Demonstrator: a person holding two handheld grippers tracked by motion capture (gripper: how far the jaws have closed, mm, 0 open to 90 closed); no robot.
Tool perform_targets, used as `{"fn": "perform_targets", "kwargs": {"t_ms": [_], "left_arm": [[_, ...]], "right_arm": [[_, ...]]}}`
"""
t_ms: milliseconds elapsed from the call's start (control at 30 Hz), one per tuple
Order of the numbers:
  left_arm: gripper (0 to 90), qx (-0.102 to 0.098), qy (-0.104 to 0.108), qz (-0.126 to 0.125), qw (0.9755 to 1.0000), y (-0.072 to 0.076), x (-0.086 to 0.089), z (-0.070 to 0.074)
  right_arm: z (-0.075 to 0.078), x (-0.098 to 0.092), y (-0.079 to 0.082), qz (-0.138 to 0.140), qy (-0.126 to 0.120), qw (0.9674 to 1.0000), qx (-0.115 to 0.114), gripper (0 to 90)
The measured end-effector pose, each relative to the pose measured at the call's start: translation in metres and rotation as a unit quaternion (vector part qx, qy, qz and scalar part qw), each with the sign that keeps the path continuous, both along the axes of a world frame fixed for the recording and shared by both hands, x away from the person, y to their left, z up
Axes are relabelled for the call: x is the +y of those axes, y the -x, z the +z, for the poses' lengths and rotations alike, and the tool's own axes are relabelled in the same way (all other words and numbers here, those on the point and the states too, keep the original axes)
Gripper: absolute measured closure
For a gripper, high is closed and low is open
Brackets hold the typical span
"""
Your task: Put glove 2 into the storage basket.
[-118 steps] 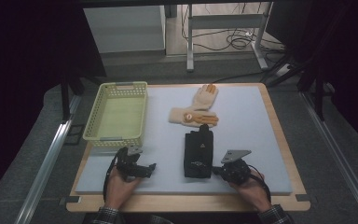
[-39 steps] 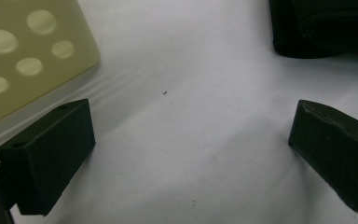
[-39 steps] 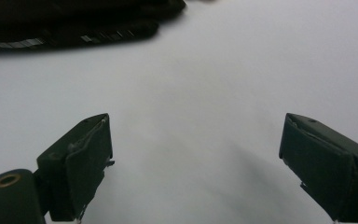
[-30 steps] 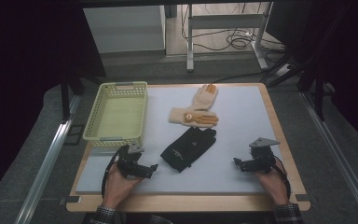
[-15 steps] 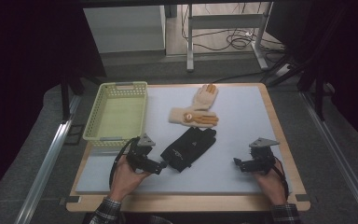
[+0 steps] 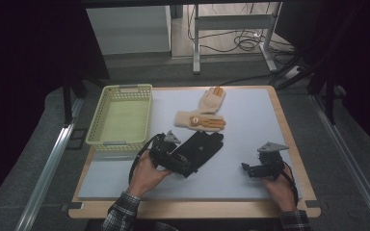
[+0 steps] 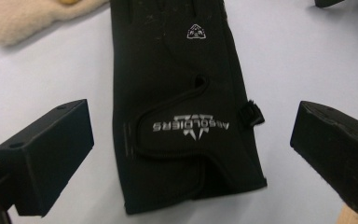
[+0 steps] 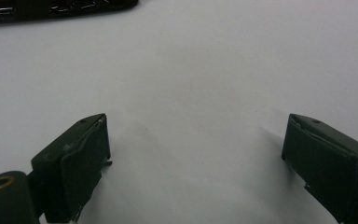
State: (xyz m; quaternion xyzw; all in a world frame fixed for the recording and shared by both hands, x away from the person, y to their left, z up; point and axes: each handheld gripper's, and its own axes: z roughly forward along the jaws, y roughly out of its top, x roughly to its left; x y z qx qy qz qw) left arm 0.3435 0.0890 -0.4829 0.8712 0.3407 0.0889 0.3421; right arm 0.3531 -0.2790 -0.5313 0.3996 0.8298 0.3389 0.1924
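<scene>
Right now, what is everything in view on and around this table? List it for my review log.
black glove: one, black with a white logo, front centre of the mat, cuff between the left gripper's open jaws
knitted gloves: two, cream with orange fingertips, behind the black glove, near mat centre
basket: one, pale yellow-green, empty, left rear of the table
mat: one, pale grey-white, covering the wooden table
left gripper: one, black, open, at the black glove's cuff
right gripper: one, black, open, over bare mat at front right
</scene>
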Motion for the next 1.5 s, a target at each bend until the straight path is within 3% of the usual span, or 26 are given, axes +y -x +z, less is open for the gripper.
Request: {"fn": "perform_targets", "kwargs": {"t_ms": [533,767,867,967,1133,1300,1433,1467,1500], "left_arm": [[0.0,0.017,-0.021,0.0,0.9996,-0.021,-0.03,-0.019],[0.0,0.003,-0.056,0.011,0.9983,-0.031,-0.045,-0.027],[0.0,0.012,-0.071,0.011,0.9973,-0.04,-0.05,-0.036],[0.0,0.025,-0.067,0.009,0.9974,-0.044,-0.05,-0.042],[0.0,0.034,-0.056,0.009,0.9978,-0.043,-0.049,-0.044],[0.0,0.042,-0.061,-0.002,0.9973,-0.042,-0.052,-0.044],[0.0,0.036,-0.078,-0.014,0.9962,-0.037,-0.057,-0.043],[0.0,0.026,-0.097,-0.025,0.9947,-0.034,-0.06,-0.043],[0.0,0.026,-0.097,-0.025,0.9947,-0.034,-0.06,-0.043]], "right_arm": [[0.0,0.0,0.0,0.0,0.0,1.0,0.0,7.3],[0.0,0.0,0.0,0.0,0.0,1.0,0.0,7.3],[0.0,0.0,0.0,0.0,0.0,1.0,-0.001,7.3],[0.0,0.0,0.0,0.0,0.0,1.0,-0.001,7.3],[0.0,0.0,0.0,0.0,0.0,1.0,-0.001,7.3],[0.0,0.0,0.0,0.0,0.0,1.0,-0.001,7.3],[0.0,0.0,0.0,0.0,0.0,1.0,-0.001,7.3],[0.0,0.0,0.0,0.0,0.0,1.0,-0.001,7.3],[0.0,0.0,0.0,0.0,0.0,1.0,-0.001,7.3]]}}
